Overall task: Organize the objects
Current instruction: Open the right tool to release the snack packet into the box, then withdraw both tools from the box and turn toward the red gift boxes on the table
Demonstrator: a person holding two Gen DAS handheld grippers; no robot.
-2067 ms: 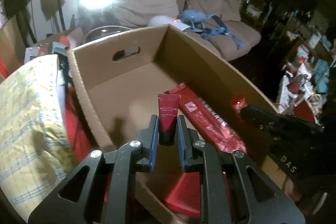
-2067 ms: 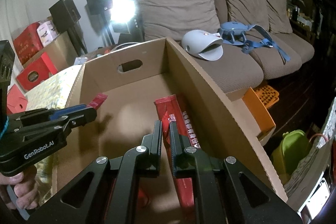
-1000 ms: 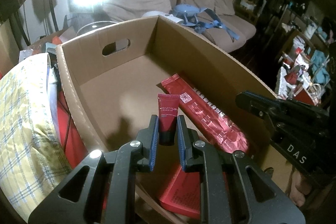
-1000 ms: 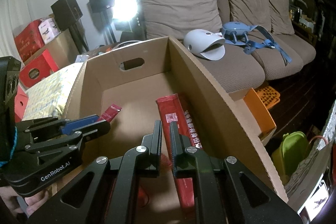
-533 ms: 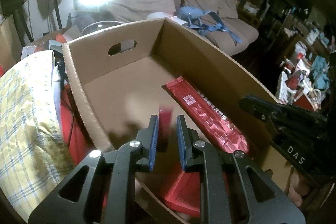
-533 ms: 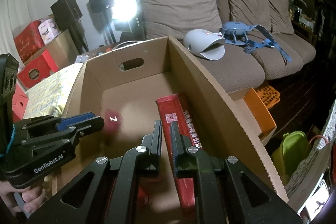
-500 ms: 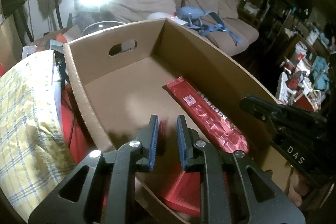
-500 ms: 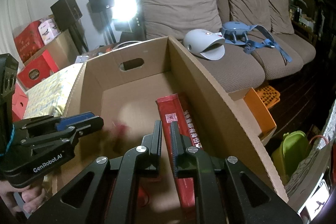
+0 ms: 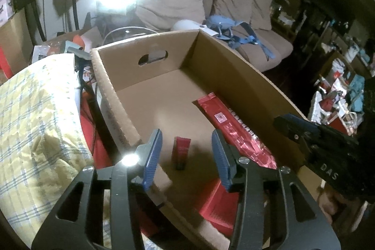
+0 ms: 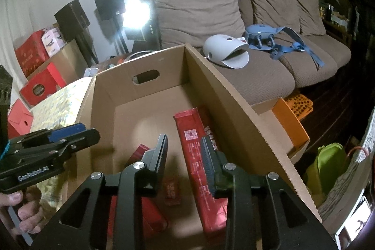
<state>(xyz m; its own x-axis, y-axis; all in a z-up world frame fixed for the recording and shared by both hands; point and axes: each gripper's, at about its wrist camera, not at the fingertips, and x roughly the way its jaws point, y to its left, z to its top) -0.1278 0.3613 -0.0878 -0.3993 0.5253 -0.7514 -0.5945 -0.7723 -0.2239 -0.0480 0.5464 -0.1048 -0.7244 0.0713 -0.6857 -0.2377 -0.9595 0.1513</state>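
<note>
An open cardboard box (image 9: 117, 95) (image 10: 220, 95) sits below both grippers. On its floor lies a small dark-red tube (image 9: 181, 151) (image 10: 138, 154), loose, seen through the gap of my left gripper (image 9: 186, 158). That gripper's blue pads (image 9: 153, 156) touch nothing and its jaws are opening. A long red packet (image 9: 234, 125) (image 10: 194, 156) rests along the box's right wall. My right gripper (image 10: 185, 158) hovers above it, jaws opening, nothing between them. Each gripper shows in the other's view: the left gripper (image 10: 86, 132) and the right gripper (image 9: 283, 123).
A red carton (image 9: 218, 205) (image 10: 150, 219) and a small red sachet (image 10: 172, 189) lie at the box's near end. A yellow plaid cloth (image 9: 30, 128) borders the box on the left. Behind is a sofa (image 10: 269, 76) with a white shell-shaped thing (image 10: 222, 50). An orange crate (image 10: 290, 118) stands to the right.
My left gripper let go of the red tube, which dropped to the box floor. Both grippers' jaws have spread apart. The left gripper drew back and up a little.
</note>
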